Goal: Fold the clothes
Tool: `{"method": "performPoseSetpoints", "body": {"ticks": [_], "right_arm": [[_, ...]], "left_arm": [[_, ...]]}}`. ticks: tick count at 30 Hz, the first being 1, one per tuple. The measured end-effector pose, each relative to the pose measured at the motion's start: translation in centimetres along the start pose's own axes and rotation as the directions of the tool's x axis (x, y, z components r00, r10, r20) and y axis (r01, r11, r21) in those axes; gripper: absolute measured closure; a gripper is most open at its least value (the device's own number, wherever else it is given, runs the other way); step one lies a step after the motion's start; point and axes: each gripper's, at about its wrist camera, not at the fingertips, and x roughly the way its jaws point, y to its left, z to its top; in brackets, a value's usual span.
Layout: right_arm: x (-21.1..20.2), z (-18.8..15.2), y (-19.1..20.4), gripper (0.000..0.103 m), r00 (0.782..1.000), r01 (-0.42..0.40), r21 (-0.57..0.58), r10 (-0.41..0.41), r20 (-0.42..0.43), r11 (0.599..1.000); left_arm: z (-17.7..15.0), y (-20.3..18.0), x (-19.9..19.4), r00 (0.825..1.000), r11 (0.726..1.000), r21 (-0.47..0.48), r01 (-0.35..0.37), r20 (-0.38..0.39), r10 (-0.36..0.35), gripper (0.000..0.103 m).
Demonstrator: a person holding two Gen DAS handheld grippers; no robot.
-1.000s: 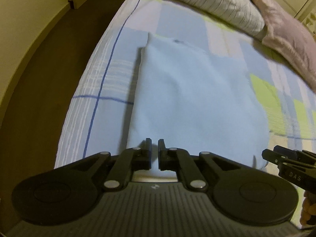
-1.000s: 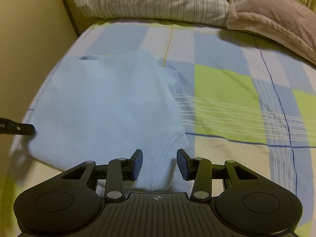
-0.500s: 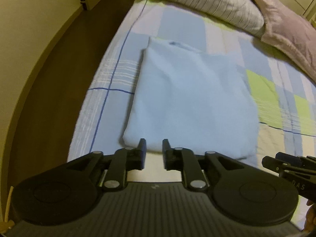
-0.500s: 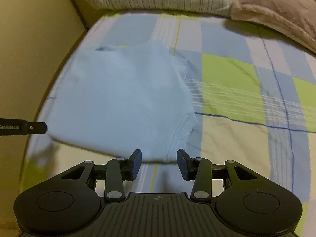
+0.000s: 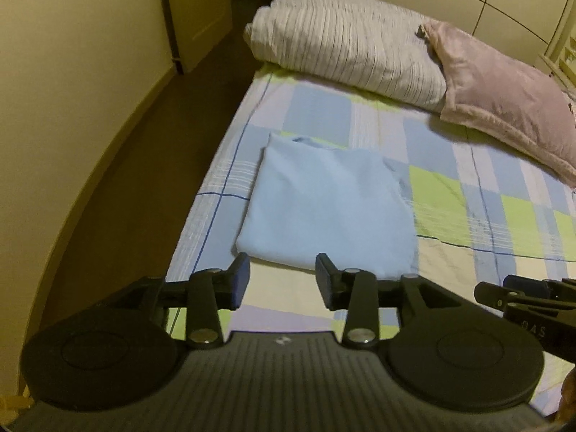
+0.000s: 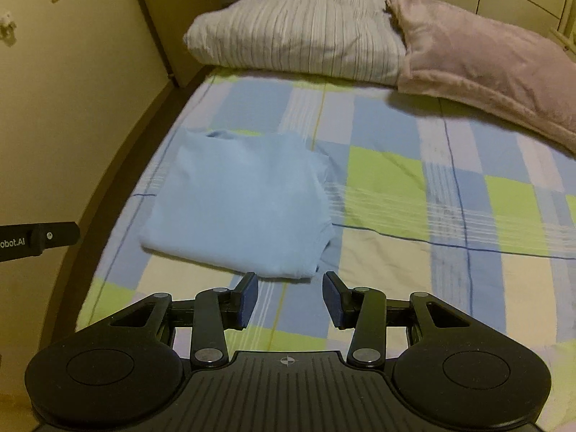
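A light blue garment (image 5: 324, 205) lies folded into a flat rectangle near the left edge of the bed. In the right wrist view the same blue garment (image 6: 237, 205) shows a ribbed hem at its near right corner. My left gripper (image 5: 282, 273) hangs open just short of the fold's near edge, nothing between its fingers. My right gripper (image 6: 289, 293) is also open and empty, a little back from the near right corner. Each gripper shows at the edge of the other's view: the right gripper (image 5: 529, 295) at right, the left gripper (image 6: 36, 239) at left.
The bed carries a checked sheet (image 6: 414, 194) of blue, green and cream. A striped pillow (image 5: 345, 54) and a pink pillow (image 5: 504, 97) lie at the head. A strip of dark floor (image 5: 144, 165) and a cream wall run along the left side.
Both grippers have pulled back and risen away from the garment. The left one, shut a second ago, has opened. The garment now lies flat and untouched.
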Motion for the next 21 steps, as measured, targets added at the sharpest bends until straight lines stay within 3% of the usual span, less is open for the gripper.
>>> {"method": "performPoseSetpoints", "body": {"ticks": [3,10,21], "right_arm": [[-2.7,-0.7,-0.3,0.059,0.999,-0.036,0.000,0.036,0.012,0.999],[-9.0,-2.5,-1.5,0.059,0.997,-0.054,-0.053,0.057,0.048,0.997],[-15.0,-8.1,-2.9,0.059,0.993,-0.026,-0.094,0.037,0.114,0.995]], "left_arm": [[-0.9,-1.2,-2.8,0.999,1.000,-0.007,-0.027,0.016,0.028,0.063],[-3.2,-4.0,-8.8,0.997,0.998,-0.052,-0.046,0.062,0.049,0.045],[-8.2,-6.7,-15.2,0.993,0.992,-0.088,-0.089,0.072,0.096,0.036]]}}
